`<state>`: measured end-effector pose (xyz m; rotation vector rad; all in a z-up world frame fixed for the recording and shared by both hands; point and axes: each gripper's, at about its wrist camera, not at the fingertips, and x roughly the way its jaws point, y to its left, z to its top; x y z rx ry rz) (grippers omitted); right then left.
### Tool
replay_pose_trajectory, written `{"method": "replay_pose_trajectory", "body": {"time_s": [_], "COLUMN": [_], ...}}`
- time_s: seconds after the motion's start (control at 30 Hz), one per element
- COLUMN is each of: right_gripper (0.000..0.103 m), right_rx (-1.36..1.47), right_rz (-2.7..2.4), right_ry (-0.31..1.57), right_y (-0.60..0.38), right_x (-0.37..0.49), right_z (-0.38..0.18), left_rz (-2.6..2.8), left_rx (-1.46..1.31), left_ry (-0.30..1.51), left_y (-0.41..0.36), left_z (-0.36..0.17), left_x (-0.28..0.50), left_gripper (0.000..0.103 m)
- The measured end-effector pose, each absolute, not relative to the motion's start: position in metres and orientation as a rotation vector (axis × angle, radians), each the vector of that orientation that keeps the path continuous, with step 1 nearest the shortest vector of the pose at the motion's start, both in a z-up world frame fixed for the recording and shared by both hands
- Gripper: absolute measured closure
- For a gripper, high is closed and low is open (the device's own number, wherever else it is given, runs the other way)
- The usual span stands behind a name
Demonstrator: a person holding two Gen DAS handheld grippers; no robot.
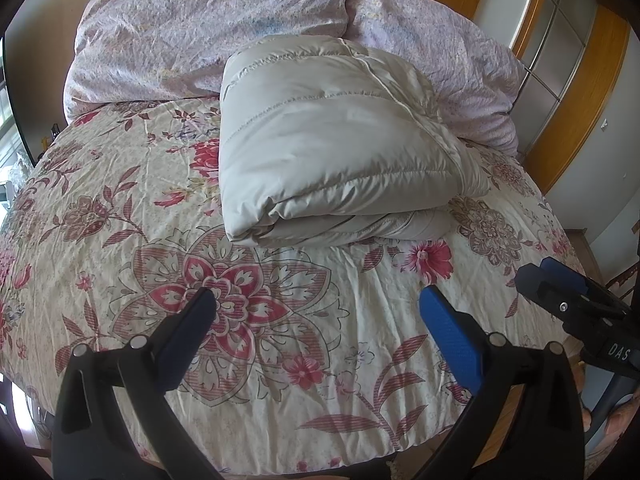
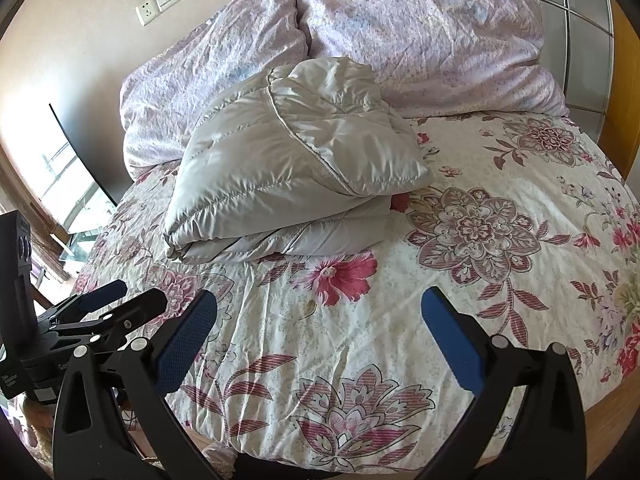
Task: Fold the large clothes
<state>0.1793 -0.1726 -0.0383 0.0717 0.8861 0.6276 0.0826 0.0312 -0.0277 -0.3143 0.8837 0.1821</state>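
Covering the bed, a flowered bedspread [image 1: 248,320] lay under two lilac pillows [image 2: 420,40] at the head. My folded grey padded jacket [image 1: 332,144] rested on it, touching the pillows. My left claw [image 1: 316,300] and right claw [image 2: 320,300] hovered apart, both spread empty.

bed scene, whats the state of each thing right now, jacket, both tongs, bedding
puffy jacket: folded into a bundle, lying on the bed, untouched
left tongs: open, empty, above the bedspread
right tongs: open, empty, short of the jacket
floral bedspread: spread flat, lightly wrinkled
lilac duvet: heaped at the headboard end
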Motion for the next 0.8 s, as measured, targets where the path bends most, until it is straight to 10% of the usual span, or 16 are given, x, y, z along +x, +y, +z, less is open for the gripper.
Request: {"method": "replay_pose_trajectory", "body": {"time_s": [0.8], "right_gripper": [0.001], "right_rx": [0.070], "right_rz": [0.629], "right_ry": [0.893], "right_y": [-0.1720], "right_x": [0.1818], "right_z": [-0.0402], "left_rz": [0.176], "left_rx": [-0.317], "left_ry": [0.885], "left_y": [0.0315], "left_z": [-0.0278], "left_x": [0.0853], "left_gripper": [0.002]}}
